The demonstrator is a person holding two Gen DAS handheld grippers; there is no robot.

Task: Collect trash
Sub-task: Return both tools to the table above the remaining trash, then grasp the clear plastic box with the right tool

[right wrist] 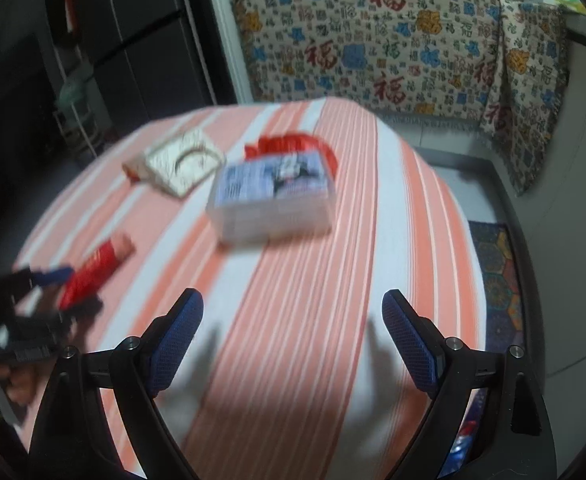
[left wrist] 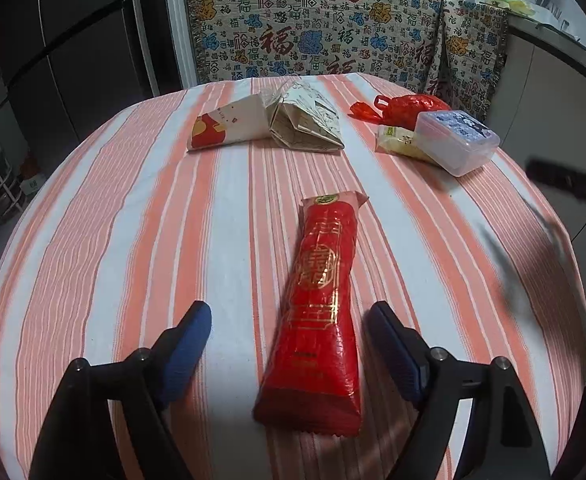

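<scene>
1. Left gripper (left wrist: 289, 320): jaws spread wide, straddling the long red foil snack wrapper (left wrist: 317, 320) without touching it.
2. Right gripper (right wrist: 293, 312): wide open, empty, above the striped tablecloth (right wrist: 305, 280) near the table's near edge.
3. Clear plastic box (right wrist: 271, 196) sits mid-table.

Patterned blanket (left wrist: 317, 24) hangs behind striped tablecloth (left wrist: 133, 220).

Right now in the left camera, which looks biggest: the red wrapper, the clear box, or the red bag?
1. Red wrapper, though it lies nearest the camera, which makes it look bigger.
2. Clear box.
3. Red bag, partly hidden behind the box.
</scene>
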